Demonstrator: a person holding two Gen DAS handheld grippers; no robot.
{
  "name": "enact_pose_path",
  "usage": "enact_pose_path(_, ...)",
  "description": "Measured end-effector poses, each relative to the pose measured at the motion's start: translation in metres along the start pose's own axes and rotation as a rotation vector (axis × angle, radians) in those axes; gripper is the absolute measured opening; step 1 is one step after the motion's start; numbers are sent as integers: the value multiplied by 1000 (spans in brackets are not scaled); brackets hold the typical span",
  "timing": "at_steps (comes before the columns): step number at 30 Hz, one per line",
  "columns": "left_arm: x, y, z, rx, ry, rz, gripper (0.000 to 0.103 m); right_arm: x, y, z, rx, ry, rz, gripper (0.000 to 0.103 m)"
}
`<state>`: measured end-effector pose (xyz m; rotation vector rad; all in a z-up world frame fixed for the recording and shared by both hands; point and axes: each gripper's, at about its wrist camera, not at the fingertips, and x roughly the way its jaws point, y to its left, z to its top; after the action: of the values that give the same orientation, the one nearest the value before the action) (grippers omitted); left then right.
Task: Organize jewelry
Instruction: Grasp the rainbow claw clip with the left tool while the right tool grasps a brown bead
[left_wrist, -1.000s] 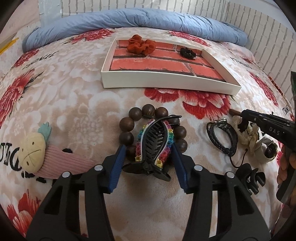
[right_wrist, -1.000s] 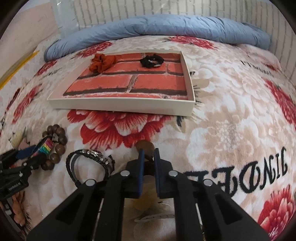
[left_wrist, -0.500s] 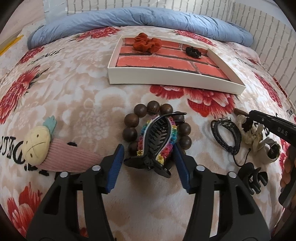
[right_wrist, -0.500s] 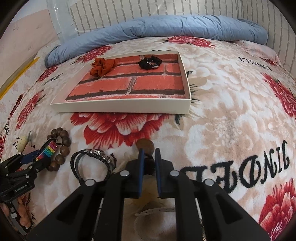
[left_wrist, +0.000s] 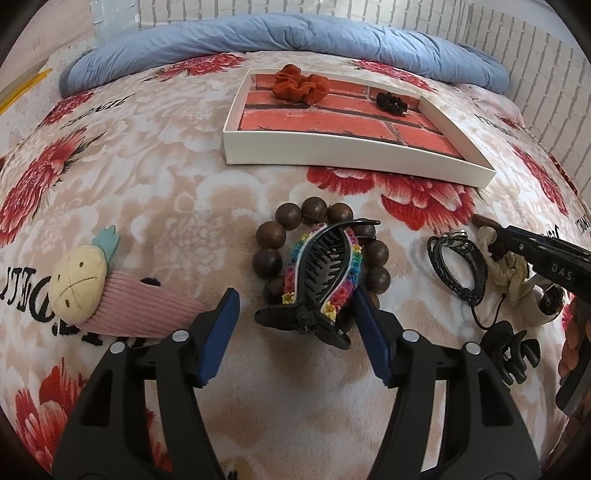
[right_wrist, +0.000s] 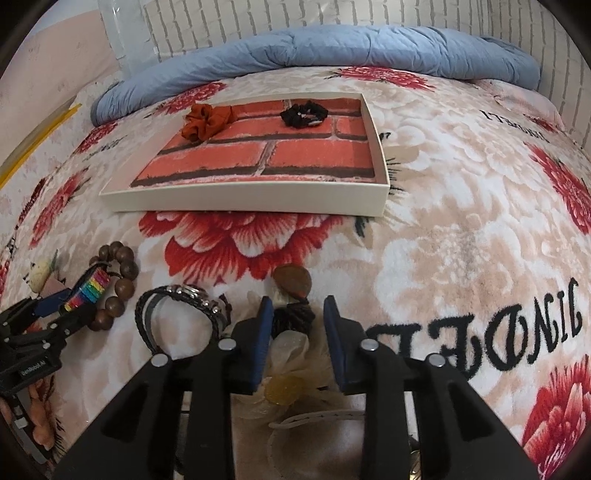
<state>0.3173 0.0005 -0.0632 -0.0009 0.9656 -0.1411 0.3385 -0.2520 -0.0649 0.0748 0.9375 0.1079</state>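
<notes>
Cream flower piece lies half hidden under right tool.

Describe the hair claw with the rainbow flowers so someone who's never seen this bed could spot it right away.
On the floral blanket, in front of the white tray, lies a ring of brown wooden beads. The rainbow claw clip rests on that ring, teeth up. Unlike the plain black claw clip to its right, its edges carry tiny multicoloured flowers.

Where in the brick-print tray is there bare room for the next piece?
The white-walled brick-print tray is bare across its front rows. Only the back row is taken: orange fabric scrunchie far left, small black scrunchie toward the right. The blanket before the tray is crowded.
</notes>
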Motion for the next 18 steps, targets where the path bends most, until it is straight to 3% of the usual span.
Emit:
enact_pose_path(4,2,-2,0,18,4,-13,49,3,1,2,-4,-1,4,22)
enact_pose_path(5,2,-3,1,23,3,-16,49,3,1,3,-7,-3,3,18)
enact_pose_path(18,-5,-5,3,33,5,-23,45,-6,2,15,-21,-23,4,13)
